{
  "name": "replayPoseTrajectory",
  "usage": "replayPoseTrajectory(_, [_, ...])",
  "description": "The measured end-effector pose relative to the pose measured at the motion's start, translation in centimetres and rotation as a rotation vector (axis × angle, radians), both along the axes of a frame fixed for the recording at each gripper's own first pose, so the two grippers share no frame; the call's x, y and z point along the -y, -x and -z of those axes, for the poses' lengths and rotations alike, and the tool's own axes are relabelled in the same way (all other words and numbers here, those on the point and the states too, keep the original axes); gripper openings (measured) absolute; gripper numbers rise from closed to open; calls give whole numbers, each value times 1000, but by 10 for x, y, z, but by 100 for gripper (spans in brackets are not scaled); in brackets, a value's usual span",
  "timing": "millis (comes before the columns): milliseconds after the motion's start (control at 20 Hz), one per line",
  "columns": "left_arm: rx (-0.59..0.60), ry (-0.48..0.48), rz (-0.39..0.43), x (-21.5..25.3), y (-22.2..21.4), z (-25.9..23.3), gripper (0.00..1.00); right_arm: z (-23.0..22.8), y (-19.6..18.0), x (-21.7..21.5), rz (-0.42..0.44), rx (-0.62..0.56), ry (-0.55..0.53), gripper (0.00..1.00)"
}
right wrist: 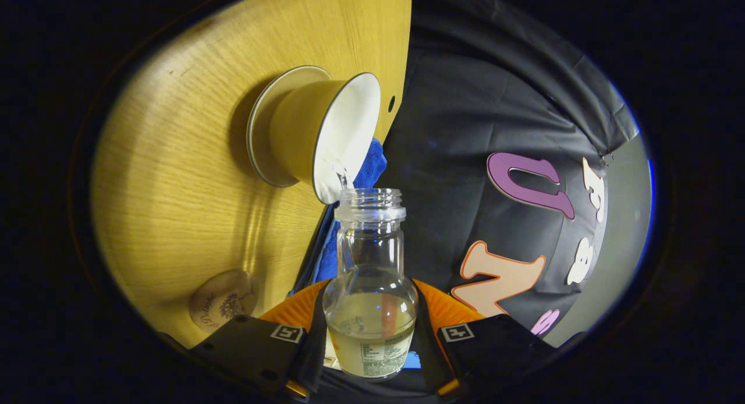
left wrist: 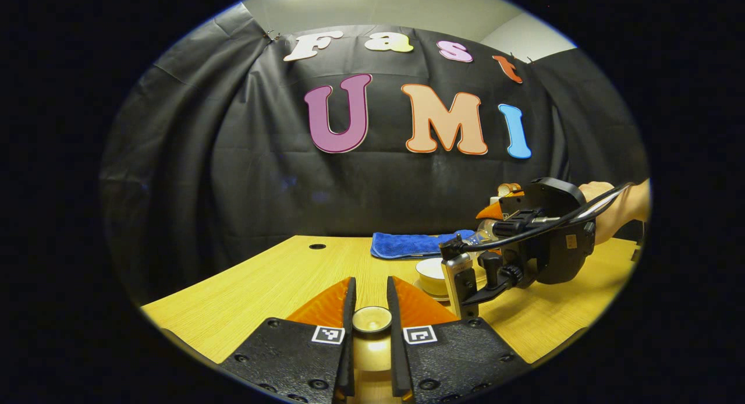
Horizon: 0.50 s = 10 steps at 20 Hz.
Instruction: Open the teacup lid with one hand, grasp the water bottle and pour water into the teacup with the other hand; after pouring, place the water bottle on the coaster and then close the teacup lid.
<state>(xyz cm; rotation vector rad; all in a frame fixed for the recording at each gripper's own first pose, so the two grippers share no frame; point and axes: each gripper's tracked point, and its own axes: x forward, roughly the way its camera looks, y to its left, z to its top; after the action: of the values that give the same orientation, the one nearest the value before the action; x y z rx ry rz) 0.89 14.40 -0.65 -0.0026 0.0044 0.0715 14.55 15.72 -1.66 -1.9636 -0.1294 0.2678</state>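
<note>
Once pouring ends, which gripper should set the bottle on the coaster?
Right: its fingers already clamp the water bottle, tipped toward the teacup, with the coaster nearby. The left gripper holds the lid.

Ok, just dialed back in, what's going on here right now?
Pouring is under way. The right gripper holds the water bottle tipped toward the open teacup, with a thin stream reaching the rim. The left gripper holds the teacup lid by its knob, off to the side. The coaster sits bare on the table.

wooden table (left wrist: 244, 287), teacup (left wrist: 432, 274), blue towel (left wrist: 407, 244), coaster (right wrist: 224, 301)
</note>
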Motion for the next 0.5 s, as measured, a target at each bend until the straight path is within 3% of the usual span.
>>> replayPoseTrajectory(500, [0,2,0,1,0,0,22,-22,1,-21,-75,64,121,70])
